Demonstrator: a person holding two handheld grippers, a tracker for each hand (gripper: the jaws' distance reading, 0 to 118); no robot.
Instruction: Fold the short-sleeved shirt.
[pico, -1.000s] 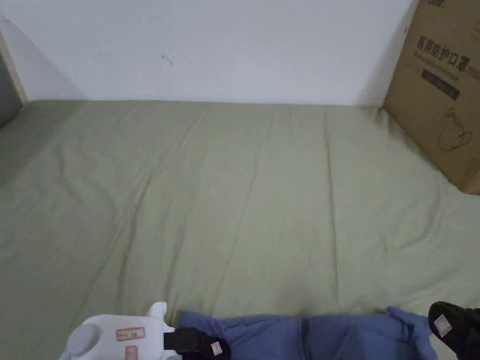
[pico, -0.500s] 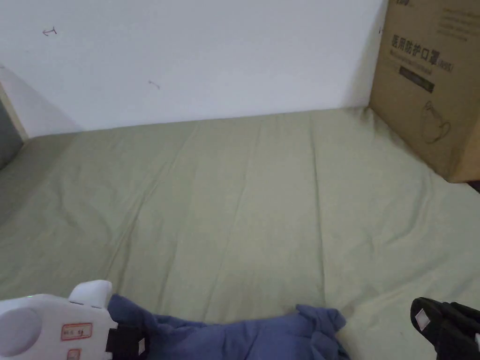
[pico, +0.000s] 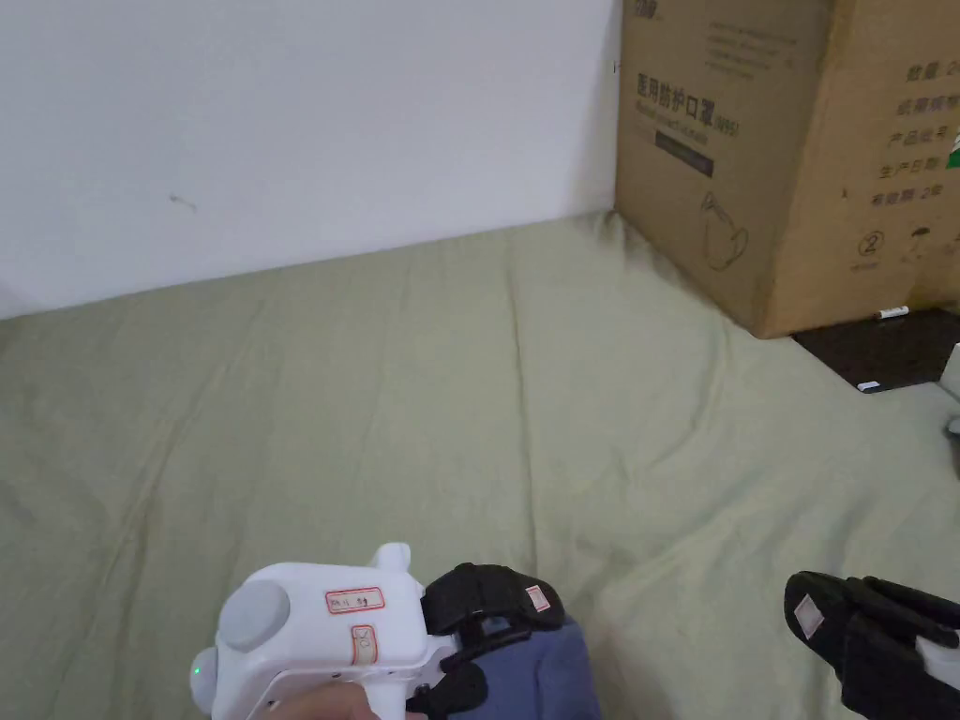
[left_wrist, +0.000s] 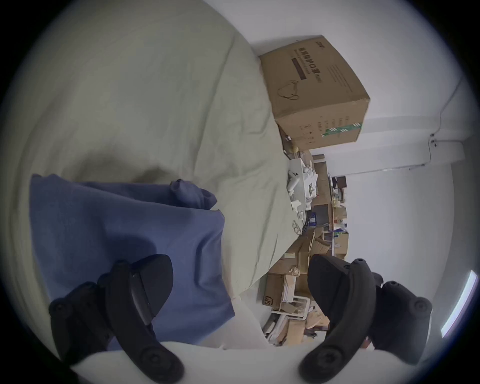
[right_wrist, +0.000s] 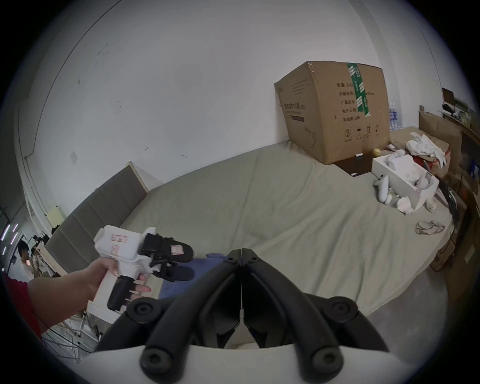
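The shirt (left_wrist: 124, 233) lies bunched at lower left on the bed (left_wrist: 130, 91); left tongs (left_wrist: 239, 285) spread, right tongs (right_wrist: 241, 253) pressed together, empty. Next, probably spreading it flat.

Blue shirt (left_wrist: 124, 228), green sheet (pico: 469, 394)

Loads of open bed (pico: 375, 394) out front, only that big cardboard box (pico: 778, 159) and white clutter (right_wrist: 405, 176) hog the far-right corner.
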